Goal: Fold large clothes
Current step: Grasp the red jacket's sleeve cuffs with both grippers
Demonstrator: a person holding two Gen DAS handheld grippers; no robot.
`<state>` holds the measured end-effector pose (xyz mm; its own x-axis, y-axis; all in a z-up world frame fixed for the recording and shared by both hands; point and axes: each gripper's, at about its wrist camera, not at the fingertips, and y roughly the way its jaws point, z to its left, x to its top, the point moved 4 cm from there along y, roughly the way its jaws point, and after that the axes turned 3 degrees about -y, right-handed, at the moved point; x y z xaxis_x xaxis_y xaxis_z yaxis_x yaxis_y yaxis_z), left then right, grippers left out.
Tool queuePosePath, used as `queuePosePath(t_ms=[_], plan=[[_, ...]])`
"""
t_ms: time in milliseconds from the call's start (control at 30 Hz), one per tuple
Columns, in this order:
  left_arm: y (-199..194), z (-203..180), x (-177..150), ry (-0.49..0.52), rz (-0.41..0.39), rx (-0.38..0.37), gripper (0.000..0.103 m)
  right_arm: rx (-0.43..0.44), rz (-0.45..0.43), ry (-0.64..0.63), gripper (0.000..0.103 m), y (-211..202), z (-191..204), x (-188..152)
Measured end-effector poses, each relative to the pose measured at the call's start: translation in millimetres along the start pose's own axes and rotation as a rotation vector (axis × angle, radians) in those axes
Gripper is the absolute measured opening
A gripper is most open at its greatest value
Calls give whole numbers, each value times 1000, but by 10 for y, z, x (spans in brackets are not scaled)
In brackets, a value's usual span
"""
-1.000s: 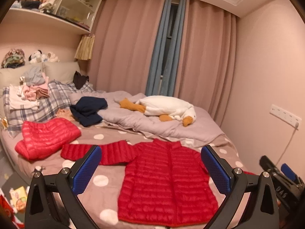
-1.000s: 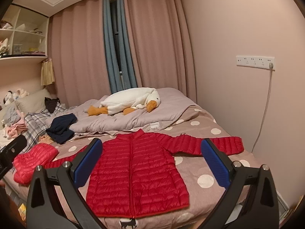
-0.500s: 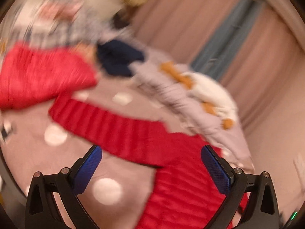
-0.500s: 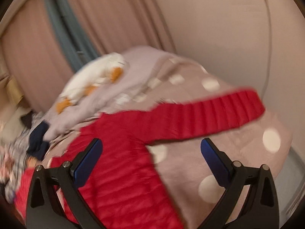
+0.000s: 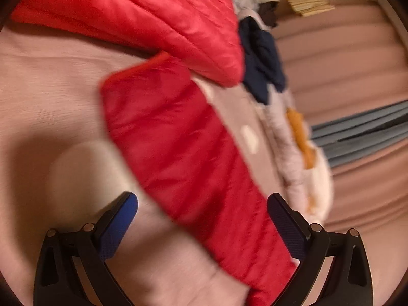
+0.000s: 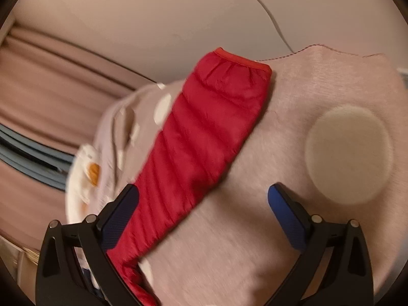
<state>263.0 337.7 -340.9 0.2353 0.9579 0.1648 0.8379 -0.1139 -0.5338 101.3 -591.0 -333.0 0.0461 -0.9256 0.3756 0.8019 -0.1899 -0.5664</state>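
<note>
A red quilted puffer jacket lies spread on the bed. Its left sleeve (image 5: 178, 148) runs diagonally through the left wrist view, cuff at the upper left. My left gripper (image 5: 202, 219) is open, low over this sleeve, with its blue pads on either side of it. The jacket's right sleeve (image 6: 204, 148) runs diagonally through the right wrist view, cuff near the bed's edge. My right gripper (image 6: 204, 209) is open, close above the sleeve; the left pad is over the sleeve, the right pad over the sheet. Neither gripper holds anything.
The pink sheet with white dots (image 6: 280, 229) covers the bed. A second red puffer jacket (image 5: 153, 17) lies folded beyond the left cuff, beside dark navy clothes (image 5: 262, 58). A white goose plush (image 6: 81, 178) lies on a grey duvet. Curtains and a wall with a cable stand behind.
Both grippers have swung outward and dropped close to the bed, each rolling sideways. The left now hangs over the left sleeve and the right over the right sleeve. Both stay open.
</note>
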Motion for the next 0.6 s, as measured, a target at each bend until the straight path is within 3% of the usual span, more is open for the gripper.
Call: queuePosePath(t_ms=[100,133,167,200,233,267,300,400,500,600], plan=[[105,-31,110,-39,-16,-52,98,8,-21,-17,101,129,68,26],[148,-77,129,-33,-14,-78,90,-1,-42,-32,99,168,146,32],[203,-73,145,-34,-7,-80,68,2,-49,-38,87,214,190,39],[272,-5,161,-44,-2,-42,55,5,-44,-34,64,292,213,64],[322,72,158,-55,-2,22,28,-7,-27,-20,53,389,220,60],[328,132,139,-59,-22,59,20,-44,-10,4,29,483,206,41],[295,160,128,-64,-43,46,18,-70,-15,24,19,546,156,18],[72,185,87,-76,-115,91,13,-57,-31,36,10,468,177,30],[-97,75,140,64,-171,233,12,-71,-56,5,8,260,127,82],[-295,44,140,151,-202,298,11,-53,-73,-4,7,-22,86,145]])
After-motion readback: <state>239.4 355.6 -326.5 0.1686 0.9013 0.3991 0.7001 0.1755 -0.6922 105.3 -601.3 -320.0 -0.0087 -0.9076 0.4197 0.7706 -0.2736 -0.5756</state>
